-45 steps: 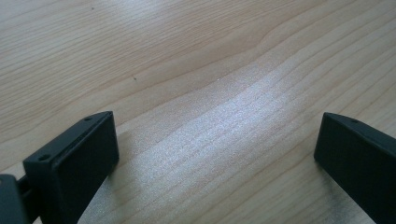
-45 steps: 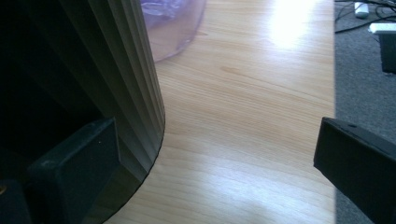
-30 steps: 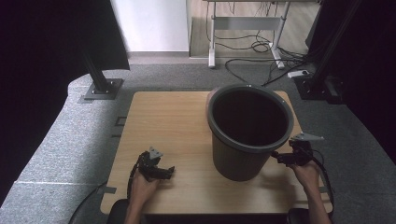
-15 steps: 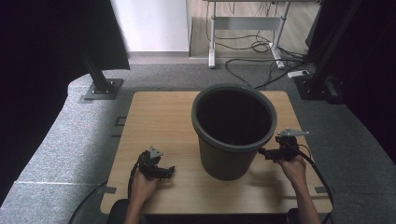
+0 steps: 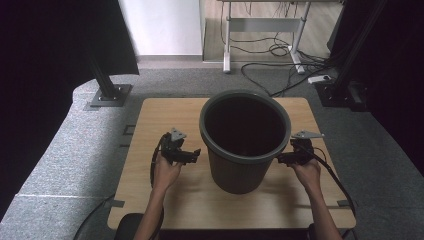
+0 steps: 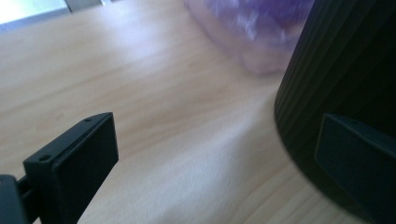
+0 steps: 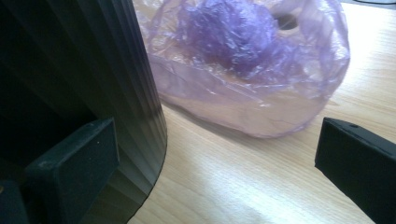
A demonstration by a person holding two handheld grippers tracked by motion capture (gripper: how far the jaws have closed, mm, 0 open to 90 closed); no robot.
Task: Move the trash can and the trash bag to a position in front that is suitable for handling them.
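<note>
High view hides the purple bag (image 7: pixel 243 70) behind the bucket (image 5: pixel 245 145); both tongs gape wide

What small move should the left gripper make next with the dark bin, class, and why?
Probably ease the left gripper sideways to the bin wall. Its jaws stand open just short of the bin, while the right gripper sits at the opposite side, open too.
</note>
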